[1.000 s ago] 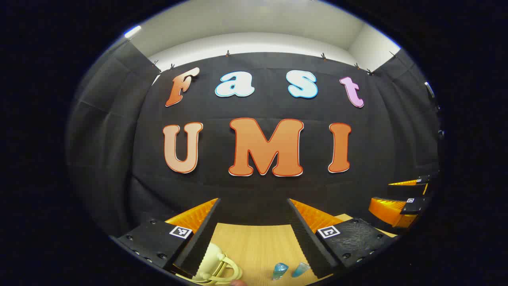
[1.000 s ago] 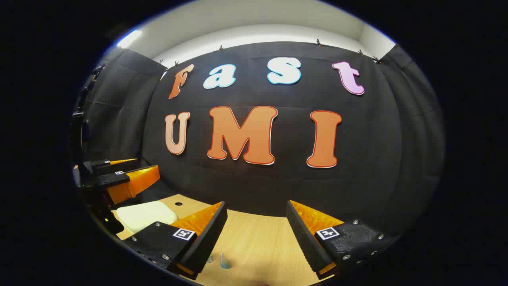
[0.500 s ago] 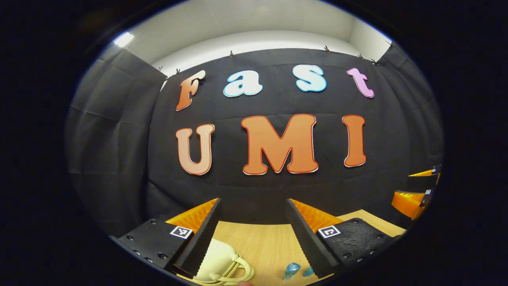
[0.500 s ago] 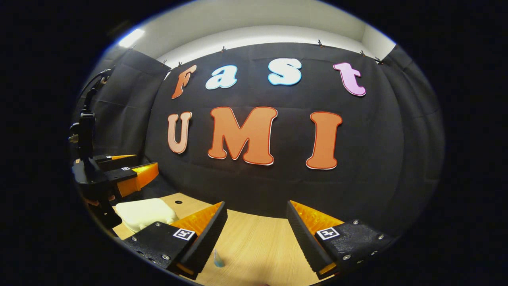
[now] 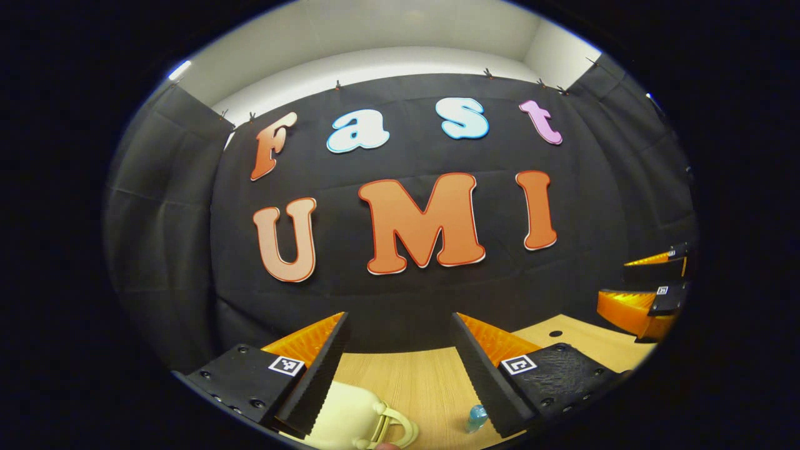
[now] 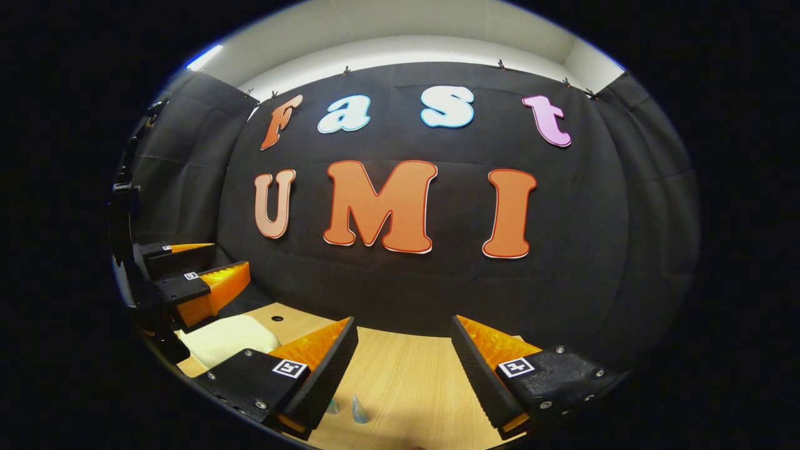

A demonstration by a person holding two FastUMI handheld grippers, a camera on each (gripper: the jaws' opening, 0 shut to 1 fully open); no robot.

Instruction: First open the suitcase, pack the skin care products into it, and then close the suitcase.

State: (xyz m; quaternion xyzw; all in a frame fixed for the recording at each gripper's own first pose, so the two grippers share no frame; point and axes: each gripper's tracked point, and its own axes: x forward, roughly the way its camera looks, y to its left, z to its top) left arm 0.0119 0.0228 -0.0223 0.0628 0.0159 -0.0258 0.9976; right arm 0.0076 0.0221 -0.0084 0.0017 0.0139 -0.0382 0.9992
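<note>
A small cream suitcase (image 5: 350, 422) with a looped handle lies shut on the wooden table, low in the left gripper view, just below my left gripper (image 5: 398, 331), which is open and holds nothing. A small blue skin care bottle (image 5: 475, 417) stands beside the right finger. In the right gripper view my right gripper (image 6: 403, 337) is open and empty above the table; two small blue bottle tops (image 6: 358, 410) show under it. The cream suitcase (image 6: 228, 337) lies at the left, beneath the left gripper (image 6: 200, 275). The right gripper (image 5: 644, 284) appears at the right edge of the left gripper view.
The light wooden table (image 6: 406, 387) runs to the black cloth wall. A small round hole (image 6: 277, 319) sits in the tabletop near the suitcase, and another hole (image 5: 555, 334) shows at the right in the left gripper view.
The left gripper has shifted so the suitcase shows more and one blue bottle slid behind its right finger. The right gripper view barely moved; both grippers stay open.
</note>
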